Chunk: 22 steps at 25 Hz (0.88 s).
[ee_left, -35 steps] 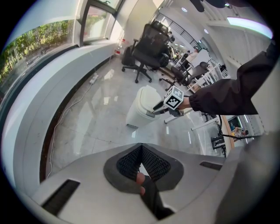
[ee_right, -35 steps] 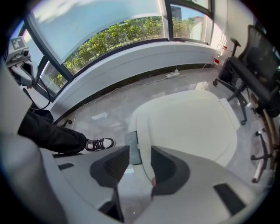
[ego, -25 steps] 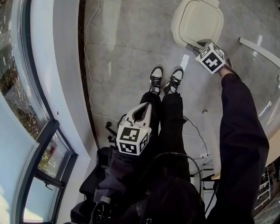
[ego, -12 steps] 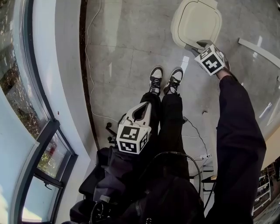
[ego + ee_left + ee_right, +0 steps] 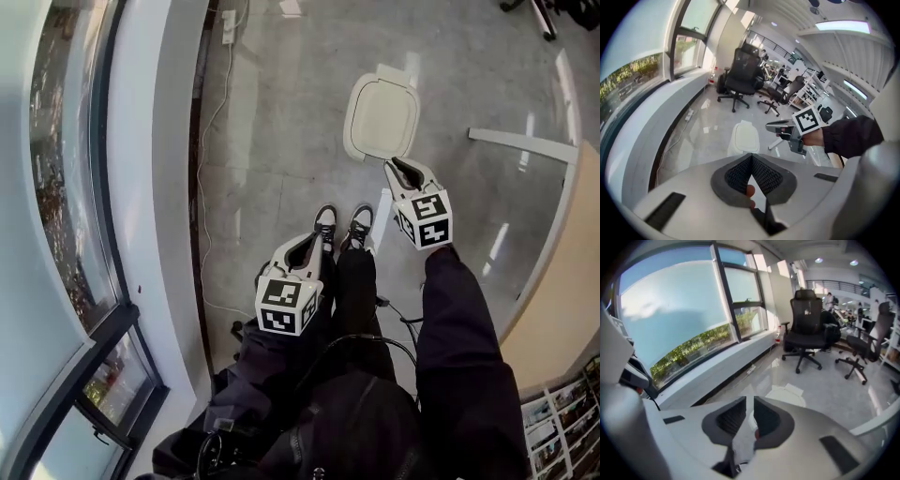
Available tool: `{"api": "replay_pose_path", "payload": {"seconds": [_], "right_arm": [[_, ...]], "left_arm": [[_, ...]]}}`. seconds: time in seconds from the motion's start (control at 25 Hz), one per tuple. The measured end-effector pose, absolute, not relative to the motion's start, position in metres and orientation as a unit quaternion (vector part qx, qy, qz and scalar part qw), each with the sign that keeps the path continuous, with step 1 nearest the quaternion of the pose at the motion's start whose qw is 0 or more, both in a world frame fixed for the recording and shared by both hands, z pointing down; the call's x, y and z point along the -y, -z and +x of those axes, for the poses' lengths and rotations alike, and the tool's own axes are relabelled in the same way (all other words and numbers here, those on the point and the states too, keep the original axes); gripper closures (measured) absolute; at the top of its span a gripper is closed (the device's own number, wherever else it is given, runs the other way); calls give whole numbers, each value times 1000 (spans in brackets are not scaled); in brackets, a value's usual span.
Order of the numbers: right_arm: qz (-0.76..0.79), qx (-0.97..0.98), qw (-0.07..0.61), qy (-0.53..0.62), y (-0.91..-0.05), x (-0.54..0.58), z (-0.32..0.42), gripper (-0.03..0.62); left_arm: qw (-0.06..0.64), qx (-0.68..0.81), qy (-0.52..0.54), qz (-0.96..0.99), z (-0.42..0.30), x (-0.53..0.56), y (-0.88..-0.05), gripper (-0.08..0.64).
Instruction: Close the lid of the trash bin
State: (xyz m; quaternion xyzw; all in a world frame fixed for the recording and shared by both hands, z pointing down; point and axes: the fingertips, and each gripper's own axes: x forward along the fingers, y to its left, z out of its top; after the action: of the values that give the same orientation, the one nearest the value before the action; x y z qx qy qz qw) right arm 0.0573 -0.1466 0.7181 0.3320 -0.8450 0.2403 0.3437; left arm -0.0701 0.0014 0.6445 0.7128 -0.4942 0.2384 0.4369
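Now the right gripper [image 5: 403,171] hangs near the trash bin [image 5: 380,119], jaws closing to a narrow gap, nothing between. Left gripper [image 5: 312,244] jaws together, empty. Bin on floor, lid down.

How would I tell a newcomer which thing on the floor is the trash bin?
Start at the long window wall on the head view's left and look across the pale tiled floor. Just beyond the person's shoes stands the trash bin: cream, rounded, lid down, the only container there.
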Motion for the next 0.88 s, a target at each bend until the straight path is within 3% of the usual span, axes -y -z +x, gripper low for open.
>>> {"api": "replay_pose_path", "payload": {"seconds": [0.28, 0.88], "right_arm": [[417, 841, 266, -220, -541, 117, 82, 586], [511, 844, 103, -127, -270, 78, 107, 588]], "left_arm": [[370, 500, -202, 756, -53, 35, -518, 565], [190, 537, -105, 815, -30, 60, -293, 565]]}}
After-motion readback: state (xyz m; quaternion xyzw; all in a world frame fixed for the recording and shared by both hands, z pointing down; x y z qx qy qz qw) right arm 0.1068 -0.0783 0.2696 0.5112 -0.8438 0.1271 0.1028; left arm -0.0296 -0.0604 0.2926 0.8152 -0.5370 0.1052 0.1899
